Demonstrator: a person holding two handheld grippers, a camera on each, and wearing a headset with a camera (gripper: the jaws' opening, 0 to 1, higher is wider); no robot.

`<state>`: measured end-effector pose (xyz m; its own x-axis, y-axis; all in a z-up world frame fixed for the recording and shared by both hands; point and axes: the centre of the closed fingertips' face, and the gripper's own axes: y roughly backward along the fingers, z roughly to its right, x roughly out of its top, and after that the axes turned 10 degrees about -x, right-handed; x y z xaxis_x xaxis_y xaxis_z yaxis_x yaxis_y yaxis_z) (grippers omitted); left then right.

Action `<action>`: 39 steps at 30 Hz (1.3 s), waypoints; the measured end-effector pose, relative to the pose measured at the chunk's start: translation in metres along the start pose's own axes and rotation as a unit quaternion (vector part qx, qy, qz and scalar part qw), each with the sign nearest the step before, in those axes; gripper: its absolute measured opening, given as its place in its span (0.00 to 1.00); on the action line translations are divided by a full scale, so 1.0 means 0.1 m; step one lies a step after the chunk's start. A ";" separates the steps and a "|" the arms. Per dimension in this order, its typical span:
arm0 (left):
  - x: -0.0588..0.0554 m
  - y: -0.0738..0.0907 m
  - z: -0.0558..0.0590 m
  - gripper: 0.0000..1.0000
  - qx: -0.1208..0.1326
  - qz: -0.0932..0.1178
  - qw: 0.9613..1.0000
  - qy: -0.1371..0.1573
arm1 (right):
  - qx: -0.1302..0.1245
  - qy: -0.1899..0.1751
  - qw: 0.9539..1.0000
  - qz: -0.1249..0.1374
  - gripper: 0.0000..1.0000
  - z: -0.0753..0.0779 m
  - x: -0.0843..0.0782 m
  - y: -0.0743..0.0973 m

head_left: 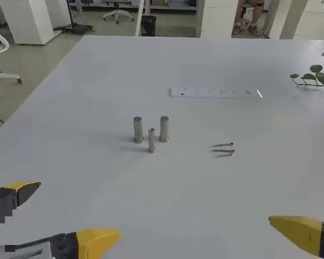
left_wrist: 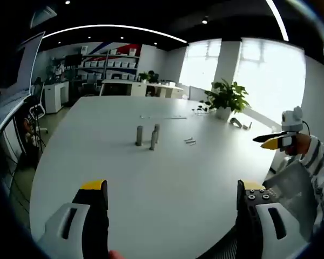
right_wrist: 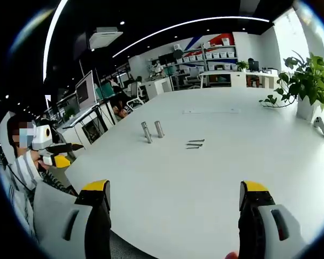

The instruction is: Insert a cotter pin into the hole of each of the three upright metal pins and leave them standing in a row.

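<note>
Fingers (left_wrist: 94, 216) of the left gripper (left_wrist: 173, 189) and right gripper (right_wrist: 175, 188) gape wide, empty; the cotter pins (head_left: 223, 150), lying right of centre on the surface (head_left: 97, 178), look light, thin and slippery, best pinched near the head.

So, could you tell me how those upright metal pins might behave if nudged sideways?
The metal pins stand tall and narrow, so one would probably tip easily. Being round, a fallen one would likely roll on the smooth table. They look solid, so probably rigid.
</note>
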<state>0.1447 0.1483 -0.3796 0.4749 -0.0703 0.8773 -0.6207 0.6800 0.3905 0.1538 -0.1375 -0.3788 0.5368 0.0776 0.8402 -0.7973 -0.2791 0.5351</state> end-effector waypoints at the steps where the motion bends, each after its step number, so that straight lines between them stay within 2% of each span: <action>1: 0.00 0.00 0.01 0.99 -0.001 0.000 1.000 0.002 | 0.000 0.000 1.000 0.000 0.99 0.00 -0.01 0.00; 19: 0.02 -0.07 0.05 0.99 -0.007 -0.007 1.000 0.002 | -0.006 0.002 1.000 -0.005 0.99 0.06 -0.06 0.06; 24: 0.01 -0.04 0.04 0.99 -0.006 -0.006 1.000 0.004 | 0.001 0.013 1.000 0.008 0.99 0.01 -0.01 0.06; 28: 0.01 -0.01 0.03 0.99 -0.004 -0.007 1.000 -0.005 | 0.003 0.017 1.000 0.014 0.99 -0.02 0.04 0.03; 33: 0.02 0.01 -0.02 0.99 0.006 -0.002 1.000 -0.001 | 0.006 0.023 1.000 0.014 0.99 -0.06 0.09 -0.01; 36: 0.01 0.00 -0.02 0.99 -0.002 -0.001 1.000 0.012 | 0.011 0.021 1.000 0.013 0.99 -0.07 0.10 -0.02; 39: 0.00 -0.01 0.01 0.99 -0.009 -0.002 1.000 0.013 | 0.012 0.013 1.000 0.015 0.99 -0.08 0.13 -0.02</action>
<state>0.1447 0.1466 -0.3803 0.4935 -0.0552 0.8680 -0.6072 0.6926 0.3892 0.1602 -0.1287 -0.3688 0.5043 0.0933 0.8585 -0.8065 -0.3044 0.5068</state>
